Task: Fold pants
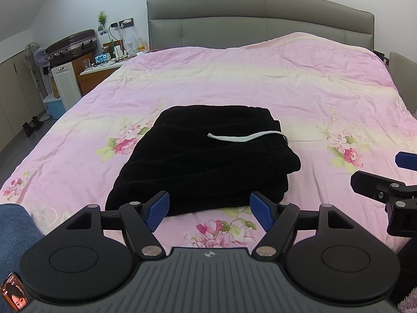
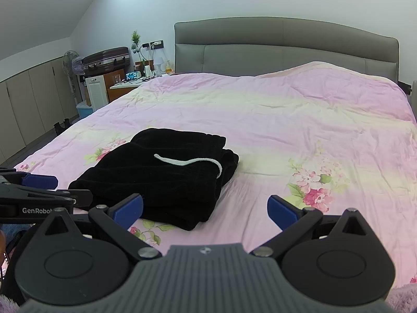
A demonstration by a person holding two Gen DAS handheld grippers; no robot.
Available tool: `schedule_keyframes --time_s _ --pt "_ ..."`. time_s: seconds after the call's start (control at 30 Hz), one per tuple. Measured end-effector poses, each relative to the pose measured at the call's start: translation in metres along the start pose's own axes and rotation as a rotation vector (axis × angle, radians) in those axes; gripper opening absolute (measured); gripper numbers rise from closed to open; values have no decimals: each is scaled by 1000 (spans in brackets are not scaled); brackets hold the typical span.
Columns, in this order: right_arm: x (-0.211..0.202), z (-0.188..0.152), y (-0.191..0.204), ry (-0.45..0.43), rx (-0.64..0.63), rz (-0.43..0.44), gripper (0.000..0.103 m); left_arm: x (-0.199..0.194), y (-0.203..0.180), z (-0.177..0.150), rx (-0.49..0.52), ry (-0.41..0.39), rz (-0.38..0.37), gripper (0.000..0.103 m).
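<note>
Black pants (image 1: 206,156) lie folded into a thick stack on the pink floral bedspread (image 1: 260,83), with a white drawstring (image 1: 242,137) lying across the top. My left gripper (image 1: 209,215) hovers just short of the stack's near edge, open, nothing between its blue pads. In the right wrist view the same pants (image 2: 161,174) sit left of centre, drawstring (image 2: 192,161) on top. My right gripper (image 2: 206,210) is open over bare bedspread (image 2: 286,130), to the right of the pants. The left gripper's fingers (image 2: 39,182) show at that view's left edge.
A grey padded headboard (image 1: 260,18) closes the far side of the bed. Left of the bed stand a nightstand (image 1: 99,70) with clutter, a suitcase (image 1: 73,44), a fan (image 1: 34,54) and a blue bin (image 1: 54,107). A jeans-clad leg (image 1: 13,229) is at lower left.
</note>
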State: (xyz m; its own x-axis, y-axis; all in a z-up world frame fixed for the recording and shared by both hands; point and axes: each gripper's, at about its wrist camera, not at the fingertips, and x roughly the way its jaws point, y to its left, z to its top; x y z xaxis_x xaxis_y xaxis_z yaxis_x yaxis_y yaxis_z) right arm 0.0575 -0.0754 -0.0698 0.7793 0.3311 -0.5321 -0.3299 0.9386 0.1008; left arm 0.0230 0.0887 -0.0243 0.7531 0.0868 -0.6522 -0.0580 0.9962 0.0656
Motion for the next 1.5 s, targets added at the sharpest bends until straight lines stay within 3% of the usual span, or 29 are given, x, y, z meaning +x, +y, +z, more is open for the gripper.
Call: schedule_keyframes --time_s 1.5 --pt "-6 1 -2 -11 -20 7 98 -12 -4 3 36 -13 -35 83"
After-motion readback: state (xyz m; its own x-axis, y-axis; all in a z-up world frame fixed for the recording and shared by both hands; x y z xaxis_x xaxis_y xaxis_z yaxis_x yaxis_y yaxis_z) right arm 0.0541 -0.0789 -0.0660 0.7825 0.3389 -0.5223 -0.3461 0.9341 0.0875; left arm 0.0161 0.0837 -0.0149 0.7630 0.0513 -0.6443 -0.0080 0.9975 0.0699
